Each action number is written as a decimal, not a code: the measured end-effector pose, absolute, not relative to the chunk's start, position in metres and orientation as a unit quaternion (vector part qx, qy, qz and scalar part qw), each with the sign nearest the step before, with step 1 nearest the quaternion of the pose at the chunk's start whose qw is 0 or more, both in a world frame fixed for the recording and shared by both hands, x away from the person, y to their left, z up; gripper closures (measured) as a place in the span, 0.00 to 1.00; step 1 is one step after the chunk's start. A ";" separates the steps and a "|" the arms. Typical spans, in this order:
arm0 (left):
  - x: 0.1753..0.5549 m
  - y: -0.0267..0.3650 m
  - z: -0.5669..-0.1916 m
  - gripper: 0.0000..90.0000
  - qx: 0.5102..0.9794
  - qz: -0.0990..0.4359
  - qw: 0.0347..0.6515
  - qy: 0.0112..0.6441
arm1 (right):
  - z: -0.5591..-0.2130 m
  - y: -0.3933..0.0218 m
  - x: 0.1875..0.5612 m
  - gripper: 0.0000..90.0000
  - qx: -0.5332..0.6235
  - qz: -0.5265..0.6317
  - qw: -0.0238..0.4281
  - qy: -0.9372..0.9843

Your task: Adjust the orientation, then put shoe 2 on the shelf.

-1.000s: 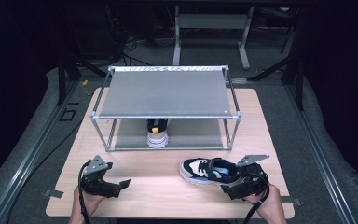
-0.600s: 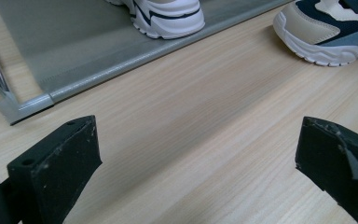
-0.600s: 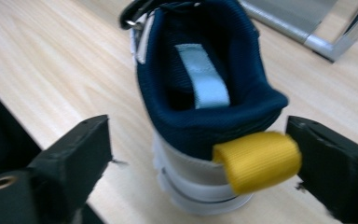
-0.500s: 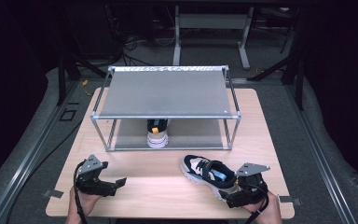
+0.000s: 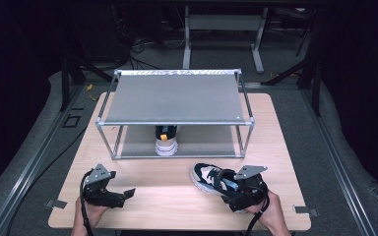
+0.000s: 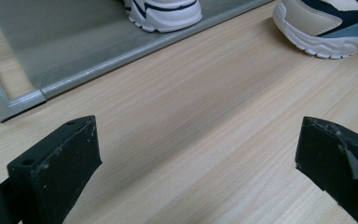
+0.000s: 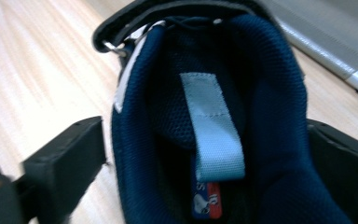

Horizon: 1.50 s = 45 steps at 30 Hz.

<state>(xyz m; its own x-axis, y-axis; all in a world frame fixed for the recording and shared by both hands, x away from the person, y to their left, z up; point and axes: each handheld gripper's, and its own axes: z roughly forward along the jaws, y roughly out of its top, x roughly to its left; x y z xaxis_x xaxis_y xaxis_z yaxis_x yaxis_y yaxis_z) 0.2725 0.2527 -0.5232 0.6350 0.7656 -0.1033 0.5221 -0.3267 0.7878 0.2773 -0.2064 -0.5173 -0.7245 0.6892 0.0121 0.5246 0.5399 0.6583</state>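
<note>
Nearest to us, the right claw [image 5: 231, 195] has drawn back toward the tabletop's [image 5: 177, 196] front edge over the last second, and the sneaker [image 5: 215, 178] has come a little with it. In the right gripper view the jaws stand either side of the padded navy heel collar [image 7: 205, 116]; the right jaw presses the collar, while on the left a thin gap may remain, so we cannot tell whether the pinch is complete. We judge the grasp at the heel is just being set, ahead of a lift toward the rack.

The left claw [image 5: 120, 195] has also pulled nearer the front edge. It hangs spread wide over bare wood, holding nothing.

The sneaker lies on its sole at front right. Its long axis runs diagonally: heel toward the right hand, toe pointing left and away, toward the rack.

Farther back, the second sneaker [image 5: 167, 139] sits on the lower shelf [image 5: 202, 142] of the metal rack [image 5: 177, 98], toe toward us.
</note>
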 end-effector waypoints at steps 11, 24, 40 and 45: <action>0.273 0.253 -0.521 0.00 0.801 0.148 0.418 0.402 | -0.519 -0.207 0.275 0.24 0.355 0.321 0.139 0.867; 0.270 0.256 -0.516 0.00 0.796 0.161 0.423 0.402 | -0.505 -0.207 0.258 0.33 0.383 0.358 0.178 0.833; 0.267 0.260 -0.512 0.00 0.792 0.169 0.424 0.405 | -0.473 -0.188 0.262 0.33 0.424 0.337 0.217 0.812; 0.269 0.258 -0.510 0.00 0.795 0.167 0.419 0.407 | -0.466 -0.179 0.272 0.33 0.429 0.322 0.235 0.811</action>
<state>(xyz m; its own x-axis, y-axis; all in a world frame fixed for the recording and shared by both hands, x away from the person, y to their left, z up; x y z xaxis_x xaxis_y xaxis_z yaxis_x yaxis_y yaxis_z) 0.2689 0.2581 -0.5103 0.6140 0.7857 -0.0758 0.5065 -0.3186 0.8012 0.2717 -0.1790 -0.4658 -0.5212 0.8470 -0.1049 0.5447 0.4247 0.7232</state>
